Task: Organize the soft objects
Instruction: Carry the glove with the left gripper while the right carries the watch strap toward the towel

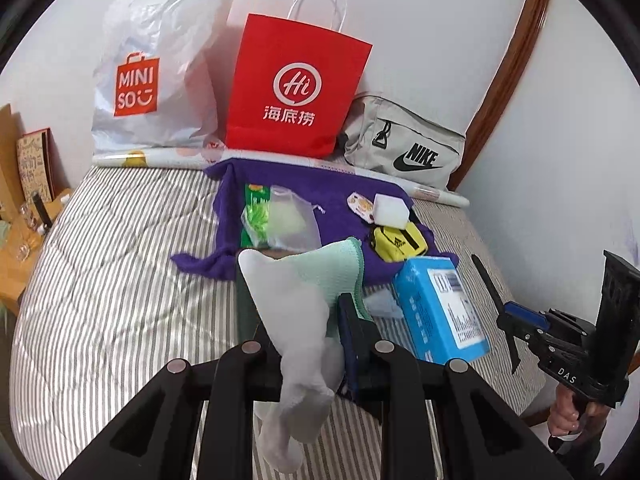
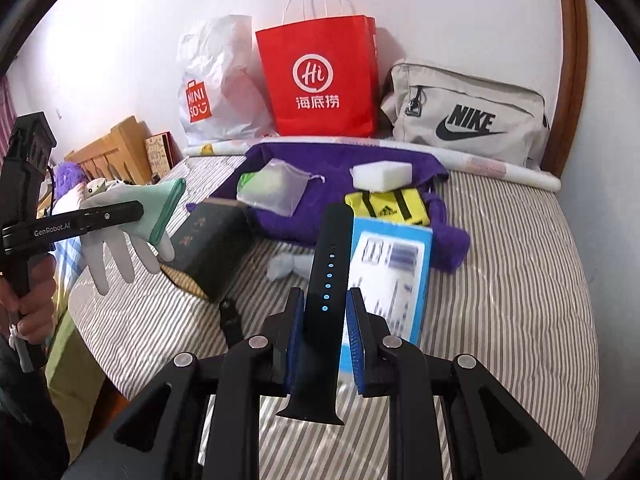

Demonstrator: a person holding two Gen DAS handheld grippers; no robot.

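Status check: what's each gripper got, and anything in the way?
Left gripper shut on glove. Right gripper shut on black watch strap. Both lifted off bed. Blue box directly ahead.

Right gripper [image 2: 326,312] clamped on a black watch strap [image 2: 324,280] above the striped bed [image 2: 520,264]; left gripper [image 2: 120,212] holds a white-and-green glove [image 2: 132,220] at frame left.

The left gripper [image 1: 296,300] is clamped on a grey glove [image 1: 296,344]; the right gripper [image 2: 326,312], toward three o'clock of it, pinches a black watch strap [image 2: 324,304].
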